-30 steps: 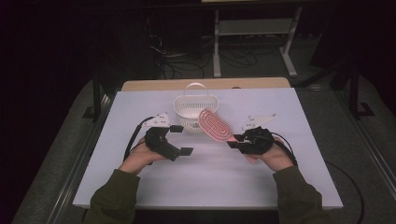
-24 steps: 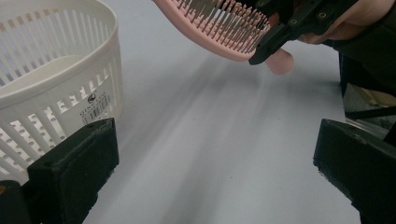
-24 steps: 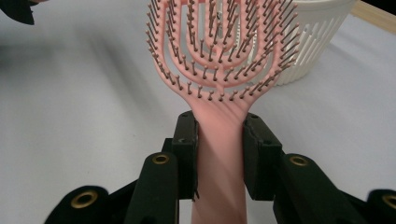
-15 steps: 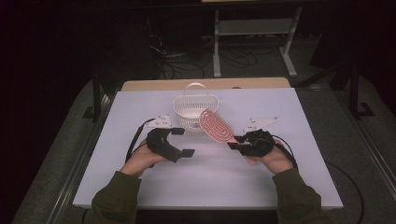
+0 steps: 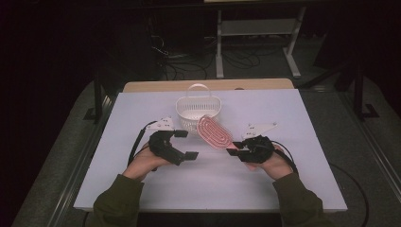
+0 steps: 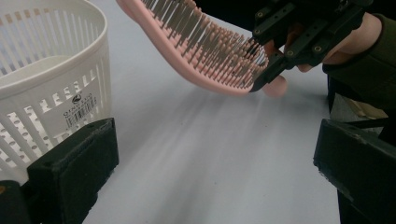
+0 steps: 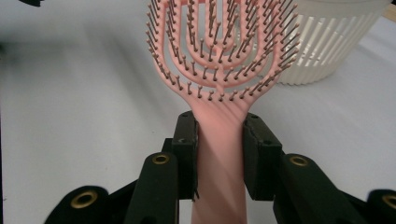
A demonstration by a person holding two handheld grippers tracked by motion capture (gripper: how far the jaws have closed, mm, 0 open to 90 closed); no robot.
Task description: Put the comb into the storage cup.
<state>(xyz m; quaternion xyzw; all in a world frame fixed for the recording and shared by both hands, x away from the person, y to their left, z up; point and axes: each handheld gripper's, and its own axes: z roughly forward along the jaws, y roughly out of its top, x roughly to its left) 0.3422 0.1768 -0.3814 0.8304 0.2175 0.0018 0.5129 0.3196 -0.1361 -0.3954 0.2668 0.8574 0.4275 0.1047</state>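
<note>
Clamping the pink hairbrush (image 7: 219, 60) by its handle, the right gripper (image 5: 235, 152) holds it off the table, bristle head tilted up twd the white basket (image 5: 194, 109) just ahead. Left gripper (image 5: 188, 144) hovers w/ jaws apart, nothing btwn them; basket sits just beside its far jaw, brush off to its other side. Underneath: a pale white table top (image 5: 283, 189), bare ahead of both grippers. Beyond it the room's dark — cables on the floor, a metal stand (image 5: 257, 28).
</note>
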